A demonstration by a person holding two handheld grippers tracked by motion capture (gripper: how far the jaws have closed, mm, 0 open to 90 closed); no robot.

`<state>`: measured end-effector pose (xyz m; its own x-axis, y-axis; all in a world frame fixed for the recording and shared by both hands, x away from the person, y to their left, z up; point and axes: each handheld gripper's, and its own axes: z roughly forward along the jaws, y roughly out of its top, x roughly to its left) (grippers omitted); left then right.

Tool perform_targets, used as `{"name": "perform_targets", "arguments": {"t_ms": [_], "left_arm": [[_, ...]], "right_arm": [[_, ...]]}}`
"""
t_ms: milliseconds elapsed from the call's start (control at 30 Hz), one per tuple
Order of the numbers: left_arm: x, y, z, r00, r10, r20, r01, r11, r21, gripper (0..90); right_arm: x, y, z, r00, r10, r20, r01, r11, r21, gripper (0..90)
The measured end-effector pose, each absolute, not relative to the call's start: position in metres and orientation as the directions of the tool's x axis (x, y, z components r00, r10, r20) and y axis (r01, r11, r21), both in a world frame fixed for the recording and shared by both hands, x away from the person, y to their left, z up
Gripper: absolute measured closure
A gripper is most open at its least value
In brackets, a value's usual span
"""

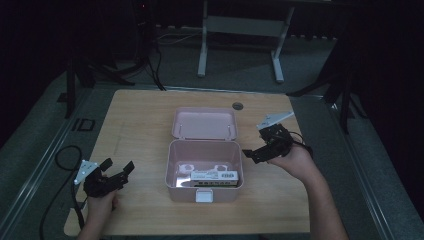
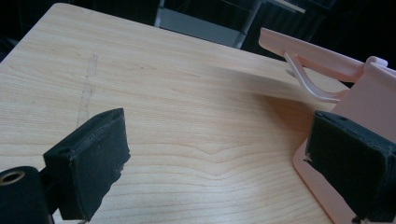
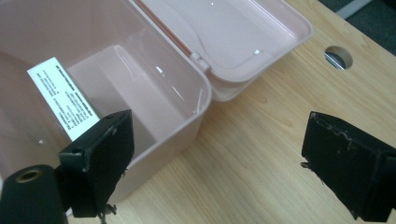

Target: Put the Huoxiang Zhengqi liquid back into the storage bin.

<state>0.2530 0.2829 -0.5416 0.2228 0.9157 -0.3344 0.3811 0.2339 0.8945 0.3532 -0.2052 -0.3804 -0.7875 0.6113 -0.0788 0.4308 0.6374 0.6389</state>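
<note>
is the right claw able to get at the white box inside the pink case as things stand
Probably yes. The pink case has its lid folded back, the white box lies uncovered at the bottom, and the open right claw hovers beside the case's right rim with nothing between.

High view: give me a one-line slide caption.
Open pink box with a white packet inside, lid folded back, flanked by the open left gripper and open right gripper.

Pink plastic box [image 1: 204,172] stands mid-table, rounded corners, white front latch. Its hinged lid [image 1: 204,123] is fully open, lying back flat on the table behind the body, inner face up. Inside, a small white printed carton [image 1: 214,176] lies on its side along the front wall.
</note>
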Motion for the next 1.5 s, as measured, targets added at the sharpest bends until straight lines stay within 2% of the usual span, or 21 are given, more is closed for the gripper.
{"name": "perform_targets", "arguments": {"t_ms": [867, 1233, 1500], "left_arm": [[0.253, 0.280, -0.542, 0.227, 0.919, -0.322, 0.392, 0.217, 0.894, 6.2], [0.254, 0.279, -0.542, 0.222, 0.923, -0.314, 0.394, 0.209, 0.895, 6.2], [0.255, 0.279, -0.542, 0.225, 0.926, -0.304, 0.401, 0.196, 0.895, 6.2]], "right_arm": [[0.336, -0.276, -0.404, -0.627, 0.779, -0.017, 0.551, 0.459, 0.697, 9.2], [0.321, -0.311, -0.430, -0.519, 0.855, 0.003, 0.599, 0.361, 0.714, 9.2], [0.314, -0.332, -0.458, -0.391, 0.920, 0.005, 0.636, 0.267, 0.724, 9.2]]}}
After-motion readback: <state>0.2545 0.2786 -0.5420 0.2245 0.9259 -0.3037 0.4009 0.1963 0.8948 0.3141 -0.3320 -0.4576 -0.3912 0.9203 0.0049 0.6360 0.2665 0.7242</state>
